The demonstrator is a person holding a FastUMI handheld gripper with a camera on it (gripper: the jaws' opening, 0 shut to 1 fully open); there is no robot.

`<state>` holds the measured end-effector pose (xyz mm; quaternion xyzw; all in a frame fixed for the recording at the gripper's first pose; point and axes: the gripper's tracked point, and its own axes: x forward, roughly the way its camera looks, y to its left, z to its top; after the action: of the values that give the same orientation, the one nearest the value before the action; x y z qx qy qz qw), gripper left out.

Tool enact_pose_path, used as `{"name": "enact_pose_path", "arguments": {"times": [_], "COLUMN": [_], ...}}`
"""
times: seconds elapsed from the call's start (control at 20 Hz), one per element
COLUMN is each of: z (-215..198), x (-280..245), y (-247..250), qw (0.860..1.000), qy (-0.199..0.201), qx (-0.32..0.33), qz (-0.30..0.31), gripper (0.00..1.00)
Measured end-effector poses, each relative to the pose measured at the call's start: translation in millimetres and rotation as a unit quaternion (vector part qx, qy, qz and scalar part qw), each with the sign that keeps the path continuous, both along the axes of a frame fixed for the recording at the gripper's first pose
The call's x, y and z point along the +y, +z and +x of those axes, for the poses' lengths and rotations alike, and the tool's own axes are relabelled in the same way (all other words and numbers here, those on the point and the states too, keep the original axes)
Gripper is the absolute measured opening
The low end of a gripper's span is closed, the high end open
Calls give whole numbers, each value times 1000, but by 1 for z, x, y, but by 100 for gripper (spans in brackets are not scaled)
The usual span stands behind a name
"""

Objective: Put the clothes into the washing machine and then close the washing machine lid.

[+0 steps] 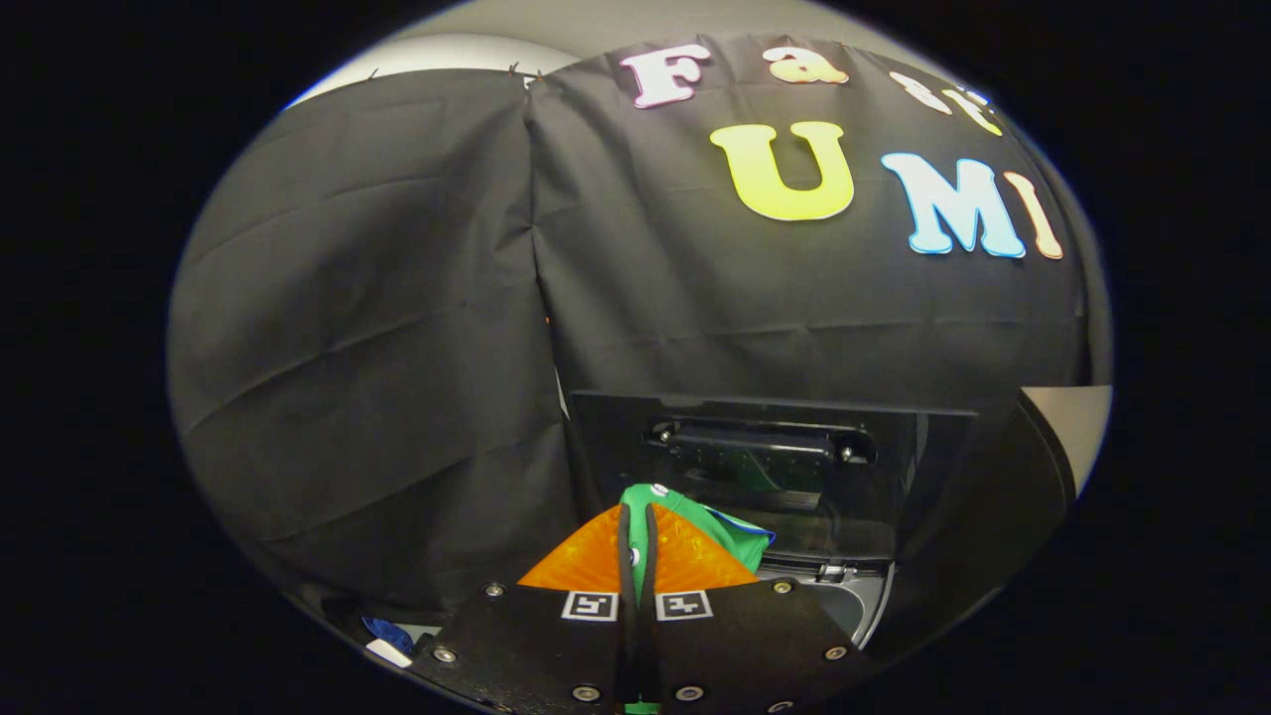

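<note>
The green garment (695,521) is pinched in the claw (637,516), whose fingers stand nearly together with only a thin strip of cloth between them, both pressing on it; the cloth bunches out just ahead of the fingers and to their right, with a blue edge at its far corner and a small white spot near its top; it looks soft, crumpled and light, likely to drape and trail when let go. It hangs above the open washing machine (854,596), whose grey rim and tub mouth lie just beyond and below the fingers; the lid (775,467) stands raised behind it, dark and glossy, its handle facing the camera. By my reading, the garment is lifted and carried but not yet dropped in; releasing it and closing the lid remain.
</note>
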<state>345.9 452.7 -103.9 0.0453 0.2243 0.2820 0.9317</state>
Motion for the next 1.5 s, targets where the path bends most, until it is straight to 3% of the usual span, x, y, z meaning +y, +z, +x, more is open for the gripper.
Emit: {"name": "enact_pose_path", "arguments": {"times": [0.85,1.2,1.4,1.5], "z": [-20,-32,-28,-28], "x": [-3,-14,-14,-15], "y": [-163,-205,-197,-189], "qw": [987,980,983,984], "qy": [-22,-20,-13,-12], "qx": [109,156,136,117], "qz": [-113,-125,-124,-131], "gripper": [0,5,21,50]}}
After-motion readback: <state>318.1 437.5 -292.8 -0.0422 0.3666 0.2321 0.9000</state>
